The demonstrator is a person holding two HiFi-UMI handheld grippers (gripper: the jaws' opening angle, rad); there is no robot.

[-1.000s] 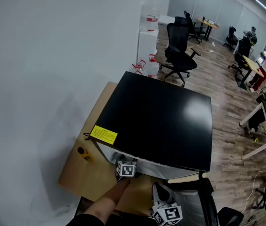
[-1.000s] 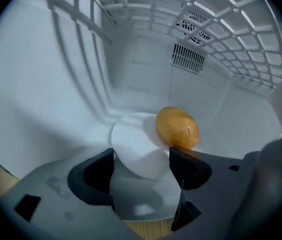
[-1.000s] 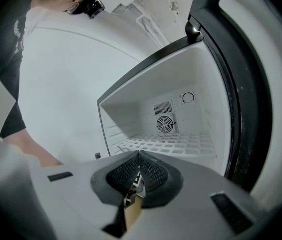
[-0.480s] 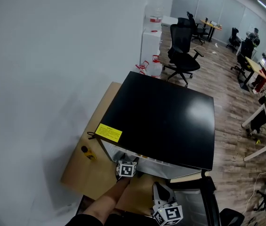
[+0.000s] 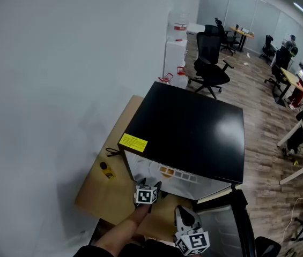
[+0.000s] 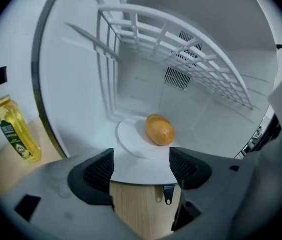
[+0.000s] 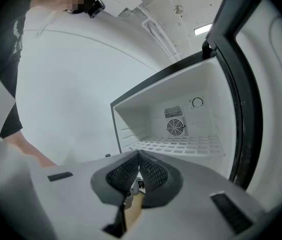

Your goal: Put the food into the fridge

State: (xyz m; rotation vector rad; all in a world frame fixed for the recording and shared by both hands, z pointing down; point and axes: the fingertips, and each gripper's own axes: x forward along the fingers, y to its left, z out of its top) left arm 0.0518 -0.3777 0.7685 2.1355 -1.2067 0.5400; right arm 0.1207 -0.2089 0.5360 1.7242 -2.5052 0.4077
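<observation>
Backing left tongs (image 6: 141,166), wide apart and empty, from food (image 6: 159,129) on plate (image 6: 130,140) inside fridge (image 5: 189,127); keeping right tongs (image 7: 139,171) closed.

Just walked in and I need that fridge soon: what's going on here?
A person with a gripper in each hand is loading the small black fridge, which stands open on a wooden table. A white plate with a round orange piece of food sits on the fridge floor. The left gripper is just in front of it, jaws apart, nothing between them. The right gripper is off to the side, jaws shut and empty. A bottle of oil stands on the table beside the fridge.
</observation>
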